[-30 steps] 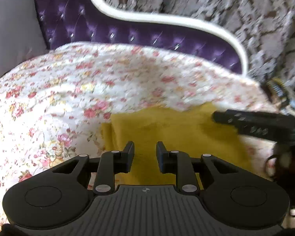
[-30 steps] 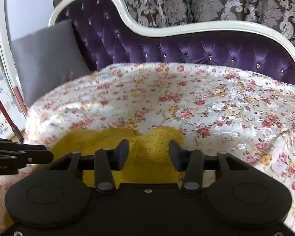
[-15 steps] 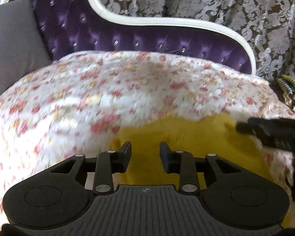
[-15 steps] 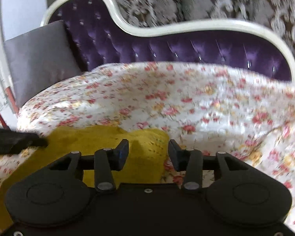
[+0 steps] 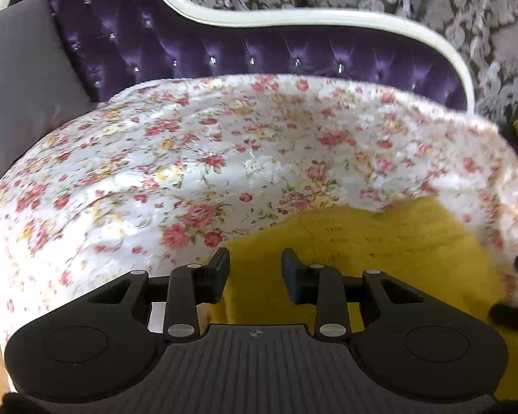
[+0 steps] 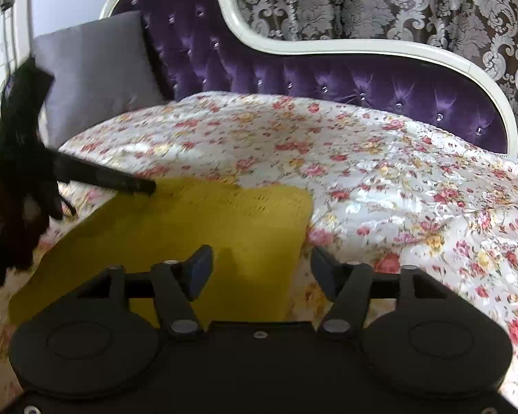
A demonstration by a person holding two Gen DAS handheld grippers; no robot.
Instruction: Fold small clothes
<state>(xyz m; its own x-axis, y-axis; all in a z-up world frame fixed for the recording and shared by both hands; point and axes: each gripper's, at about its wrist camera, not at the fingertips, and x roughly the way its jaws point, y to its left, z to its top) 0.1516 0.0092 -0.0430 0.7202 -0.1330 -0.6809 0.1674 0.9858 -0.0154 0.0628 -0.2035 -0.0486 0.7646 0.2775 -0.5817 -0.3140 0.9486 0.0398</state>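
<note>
Yellow knit (image 6: 190, 234) lies flat on the floral cover (image 6: 380, 179) at the near edge of the couch; it looks like a folded rectangle, its right edge straight and its far right corner square. In the right wrist view it fills the lower left, and the right gripper (image 6: 260, 269) hovers above its right edge: left finger over the yellow, right finger over the floral cover just past the edge. Right jaws are opening, wide gap, nothing pinched; the knit's edge sits below the gap, pads not pressing on it. Left gripper (image 5: 255, 270) in its own view: jaws parted by a modest gap, clear space between the pads, nothing held, yellow knit (image 5: 380, 241) showing beneath and ahead of them. Its left finger lines up with the knit's left edge, where yellow meets floral cover (image 5: 190, 158). From the right wrist view, the left gripper (image 6: 145, 186) comes in from the left with a fingertip reaching the knit's far left corner; whether it touches the fabric, can't tell. A gloved hand (image 6: 17, 186) carries it, blurred. Background: purple tufted couch back (image 6: 328, 79) with white trim, grey cushion (image 6: 96, 72) at the left end, patterned curtain (image 6: 397, 3) behind.
</note>
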